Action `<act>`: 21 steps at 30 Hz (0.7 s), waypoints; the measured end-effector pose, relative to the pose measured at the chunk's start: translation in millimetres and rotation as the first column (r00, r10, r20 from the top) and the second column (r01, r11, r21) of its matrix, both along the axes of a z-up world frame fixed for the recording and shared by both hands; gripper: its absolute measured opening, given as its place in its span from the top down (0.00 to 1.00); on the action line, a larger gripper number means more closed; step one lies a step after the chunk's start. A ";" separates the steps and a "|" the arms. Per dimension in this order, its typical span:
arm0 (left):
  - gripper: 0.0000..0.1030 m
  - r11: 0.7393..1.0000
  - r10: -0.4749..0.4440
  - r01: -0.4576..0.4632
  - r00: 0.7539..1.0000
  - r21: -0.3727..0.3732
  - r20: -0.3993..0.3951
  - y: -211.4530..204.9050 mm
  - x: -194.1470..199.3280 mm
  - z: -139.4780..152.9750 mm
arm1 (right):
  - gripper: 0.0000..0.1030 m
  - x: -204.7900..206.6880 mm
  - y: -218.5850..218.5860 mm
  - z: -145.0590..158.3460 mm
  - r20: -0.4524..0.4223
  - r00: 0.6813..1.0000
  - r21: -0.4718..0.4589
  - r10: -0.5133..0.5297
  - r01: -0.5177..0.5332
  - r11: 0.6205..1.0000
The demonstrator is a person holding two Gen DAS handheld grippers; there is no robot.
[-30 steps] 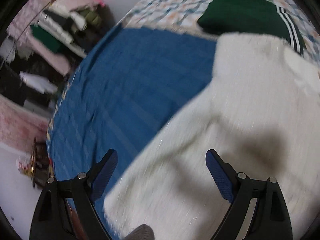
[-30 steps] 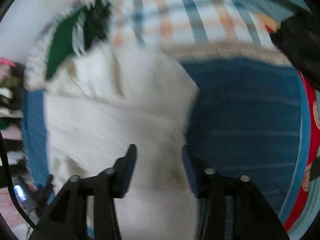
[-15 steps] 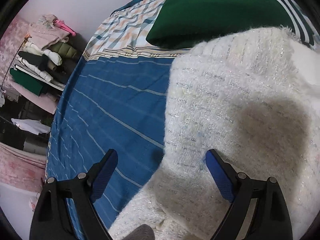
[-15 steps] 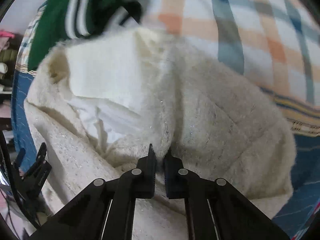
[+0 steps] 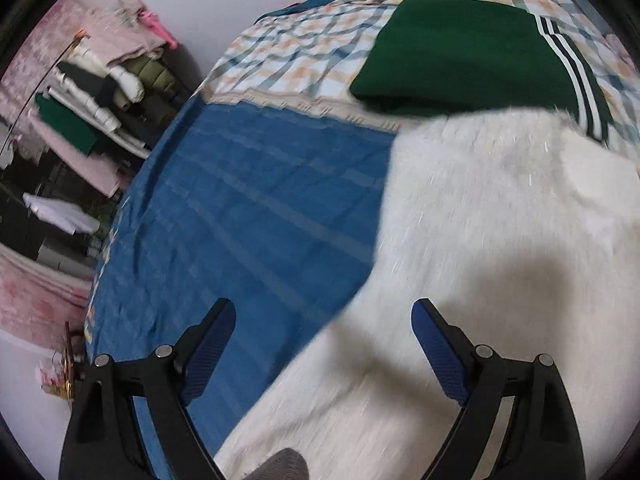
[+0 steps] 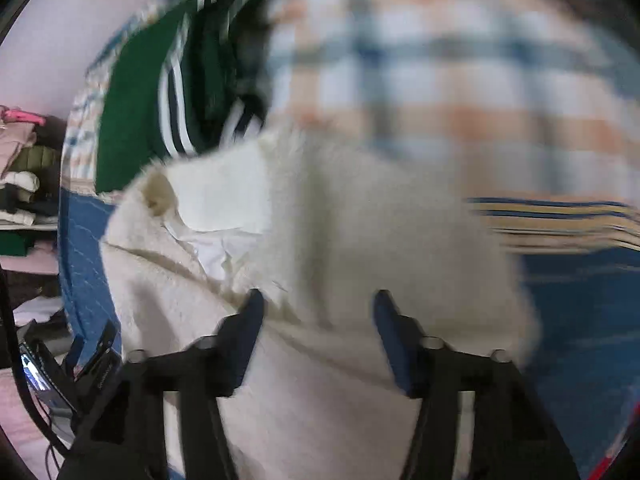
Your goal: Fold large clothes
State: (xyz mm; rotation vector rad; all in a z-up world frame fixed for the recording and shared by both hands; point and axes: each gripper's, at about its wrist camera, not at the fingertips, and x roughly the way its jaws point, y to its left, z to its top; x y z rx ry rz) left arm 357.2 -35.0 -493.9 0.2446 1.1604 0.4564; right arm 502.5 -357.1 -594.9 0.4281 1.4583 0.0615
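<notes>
A fluffy white garment [image 5: 480, 240] lies on the blue bedspread [image 5: 248, 216], folded over, with a smooth white lining [image 6: 216, 248] showing near its collar. My left gripper [image 5: 322, 344] is open and empty above the garment's left edge. My right gripper [image 6: 318, 320] is open and empty just above the garment [image 6: 360, 220], near its folded upper part. Both views are motion-blurred.
A folded green garment with white stripes [image 5: 460, 48] lies on the plaid blanket [image 5: 304, 52] at the head of the bed; it also shows in the right wrist view [image 6: 132, 100]. Stacked clothes on a rack [image 5: 92, 92] stand left of the bed.
My right gripper was shut on the white garment half a second ago; it has opened and let go. My left gripper stayed open and drew back from the garment's top.
</notes>
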 end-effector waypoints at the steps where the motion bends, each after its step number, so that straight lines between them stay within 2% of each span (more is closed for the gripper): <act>1: 0.13 1.000 0.006 -0.006 1.000 0.010 -0.017 2.7 -17.8 -2.1 | 0.42 -17.1 -16.6 18.3 0.020 1.000 -0.030 -0.017 0.018 0.999; 3: 0.13 0.999 0.007 -0.004 0.997 0.034 -0.076 7.1 -47.5 -19.3 | 0.42 -39.5 -44.3 31.2 0.007 0.998 -0.062 -0.055 0.056 0.996; 4: 0.13 0.999 0.010 -0.006 0.994 0.043 -0.107 9.7 -57.7 -30.1 | 0.42 -57.4 -60.3 30.0 -0.029 0.996 -0.073 -0.084 0.082 0.994; 7: 0.13 0.998 0.033 -0.021 0.975 0.056 -0.219 23.0 -81.7 -76.0 | 0.42 -93.8 -101.0 11.7 -0.123 0.981 -0.088 -0.152 0.142 0.986; 8: 0.12 0.999 0.033 -0.023 0.973 0.044 -0.227 27.5 -85.0 -86.2 | 0.42 -103.5 -106.6 2.0 -0.143 0.974 -0.085 -0.174 0.163 0.983; 10: 0.00 0.998 0.036 -0.028 0.987 0.055 -0.155 31.0 -88.6 -90.0 | 0.42 -120.6 -111.9 -7.4 -0.161 0.969 -0.100 -0.190 0.175 0.979; 13: 0.00 0.998 0.066 -0.063 0.990 0.031 -0.126 34.4 -81.8 -89.7 | 0.42 -145.4 -101.6 -16.4 -0.183 0.967 -0.079 -0.176 0.164 0.983; 15: 0.00 0.998 0.060 -0.056 0.989 0.033 -0.134 33.5 -76.8 -90.5 | 0.42 -161.7 -85.3 -25.4 -0.206 0.966 -0.050 -0.155 0.147 0.988; 19: 0.00 0.998 0.045 -0.039 0.989 0.045 -0.141 29.5 -73.1 -90.7 | 0.43 -161.2 -56.7 -59.5 -0.254 0.964 -0.052 -0.085 0.074 0.996; 20: 0.00 0.998 0.040 -0.034 0.990 0.048 -0.137 27.4 -76.3 -90.1 | 0.51 -157.6 -51.8 -70.8 -0.255 0.964 -0.081 -0.078 0.059 0.995; 21: 0.00 0.998 0.035 -0.029 0.991 0.049 -0.130 26.4 -80.1 -90.5 | 0.93 -155.3 -48.8 -75.7 -0.245 0.967 -0.098 -0.074 0.051 0.994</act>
